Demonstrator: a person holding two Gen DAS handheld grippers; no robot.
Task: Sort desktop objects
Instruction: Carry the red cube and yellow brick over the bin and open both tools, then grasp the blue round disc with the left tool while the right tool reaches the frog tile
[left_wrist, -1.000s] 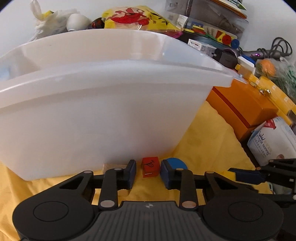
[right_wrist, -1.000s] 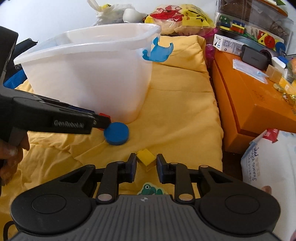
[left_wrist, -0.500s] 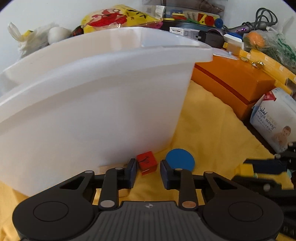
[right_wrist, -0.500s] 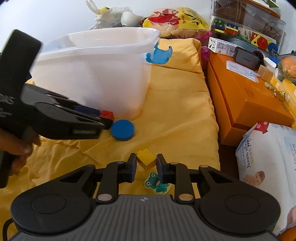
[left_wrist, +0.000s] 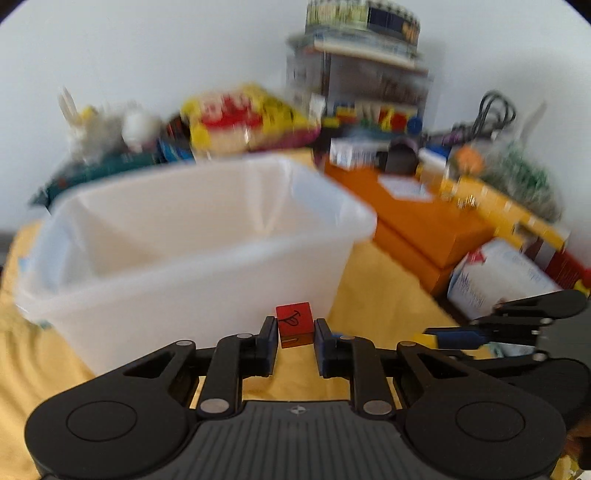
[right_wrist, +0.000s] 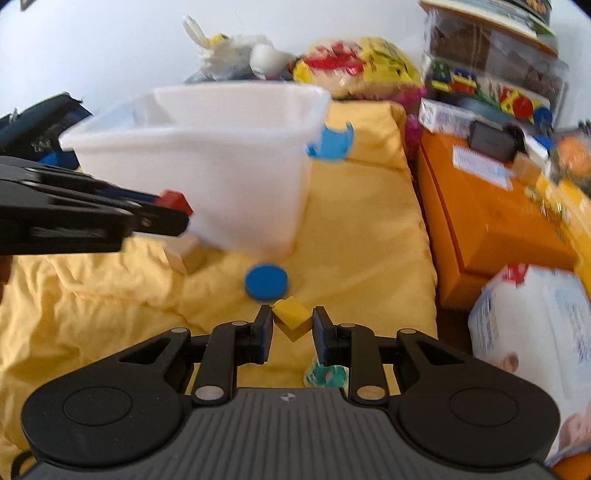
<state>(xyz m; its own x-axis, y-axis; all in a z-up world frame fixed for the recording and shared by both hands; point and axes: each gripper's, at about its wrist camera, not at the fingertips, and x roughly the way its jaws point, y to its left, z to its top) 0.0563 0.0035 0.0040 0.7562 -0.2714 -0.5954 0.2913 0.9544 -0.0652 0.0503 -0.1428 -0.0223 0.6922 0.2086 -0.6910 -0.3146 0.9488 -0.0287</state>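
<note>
My left gripper (left_wrist: 295, 330) is shut on a red cube (left_wrist: 293, 318) with a black mark and holds it clear of the yellow cloth, in front of the white plastic bin (left_wrist: 184, 236). The right wrist view has this gripper (right_wrist: 177, 212) coming in from the left, its cube (right_wrist: 173, 199) level with the bin wall (right_wrist: 221, 177). My right gripper (right_wrist: 293, 326) is shut on a yellow block (right_wrist: 290, 314) just above the cloth. A blue disc (right_wrist: 266, 281) lies on the cloth beyond it.
A pale wooden block (right_wrist: 194, 260) rests at the foot of the bin and a green frog sticker (right_wrist: 327, 374) lies under my right gripper. An orange box (right_wrist: 491, 221) and a white nappy pack (right_wrist: 535, 325) stand on the right. Toys and bags are piled along the back wall.
The left gripper's jaws closed on the red cube and rose with it off the cloth; the bin's inside now shows. The right gripper kept its hold on the yellow block and lifted slightly.
</note>
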